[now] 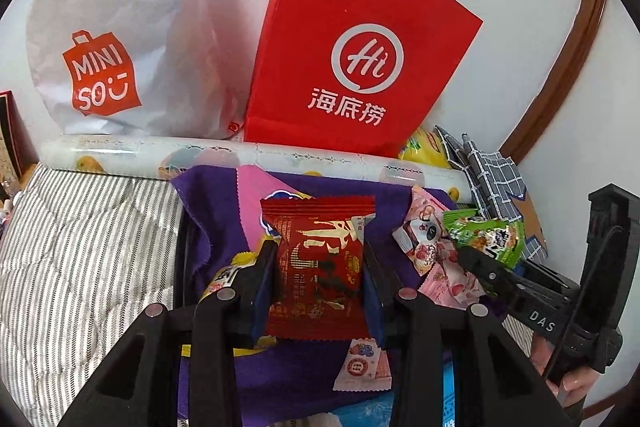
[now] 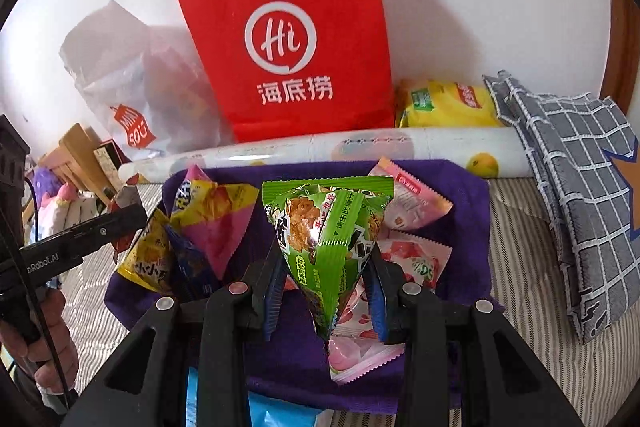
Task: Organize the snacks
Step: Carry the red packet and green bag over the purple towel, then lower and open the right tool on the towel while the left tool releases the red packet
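Left gripper [image 1: 318,291] is pinching a red snack packet [image 1: 320,267], right gripper [image 2: 326,291] a green one [image 2: 328,239], both hiding what are probably more snacks on the purple cloth [image 2: 460,195].

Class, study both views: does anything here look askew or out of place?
Mildly: the red paper bag leans tilted against the wall, and the grey checked cloth lies crumpled over the roll's end. The snacks look intact.

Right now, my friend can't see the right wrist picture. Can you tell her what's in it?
The right gripper holds a shiny green triangular snack packet between its two black fingers, above a purple cloth box of pink and yellow snack packets. Behind stands a red paper bag against a white wall. The left gripper pokes in from the left.
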Available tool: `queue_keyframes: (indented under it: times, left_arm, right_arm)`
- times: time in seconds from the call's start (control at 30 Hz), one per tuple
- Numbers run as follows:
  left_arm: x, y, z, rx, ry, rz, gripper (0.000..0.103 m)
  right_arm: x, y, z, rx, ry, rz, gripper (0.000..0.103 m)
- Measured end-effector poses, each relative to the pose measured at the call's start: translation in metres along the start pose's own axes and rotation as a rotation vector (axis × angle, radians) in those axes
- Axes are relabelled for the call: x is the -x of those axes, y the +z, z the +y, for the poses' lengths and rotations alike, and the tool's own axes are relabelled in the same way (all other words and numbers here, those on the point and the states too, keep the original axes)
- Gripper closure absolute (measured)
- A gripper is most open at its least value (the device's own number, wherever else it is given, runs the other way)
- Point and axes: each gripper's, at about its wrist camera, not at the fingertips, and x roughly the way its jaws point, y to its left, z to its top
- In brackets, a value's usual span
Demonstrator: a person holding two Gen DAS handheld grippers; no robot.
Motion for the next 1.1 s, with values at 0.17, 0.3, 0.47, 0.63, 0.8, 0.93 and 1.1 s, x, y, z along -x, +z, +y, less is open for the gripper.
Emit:
queue_keyframes:
  times: [0.17, 0.3, 0.47, 0.63, 0.8, 0.93, 1.1]
  left_arm:
    - [-0.003, -0.001, -0.001, -0.002, 0.003, 0.009, 0.066]
    - [-0.005, -0.002, -0.001, -0.002, -0.001, 0.016, 0.066]
    - [-0.008, -0.003, -0.002, -0.012, 0.0, 0.026, 0.066]
    - [-0.01, -0.005, -0.003, -0.016, 0.006, 0.034, 0.066]
    - [-0.012, -0.005, -0.003, -0.013, 0.006, 0.037, 0.066]
    - [-0.012, -0.005, -0.003, -0.012, 0.003, 0.041, 0.066]
    - [-0.013, -0.006, -0.003, -0.012, 0.004, 0.045, 0.066]
  right_arm:
    - [-0.004, -0.002, 0.002, 0.005, 0.0, 0.013, 0.067]
    - [-0.006, -0.002, 0.003, 0.009, -0.002, 0.019, 0.067]
    - [-0.007, -0.003, 0.004, 0.015, 0.002, 0.026, 0.067]
    - [-0.008, -0.003, 0.004, 0.018, -0.002, 0.032, 0.066]
    - [-0.008, -0.002, 0.003, 0.013, -0.001, 0.032, 0.066]
    - [-0.01, -0.003, 0.003, 0.015, 0.0, 0.042, 0.066]
    - [-0.012, -0.004, 0.004, 0.023, -0.004, 0.051, 0.066]
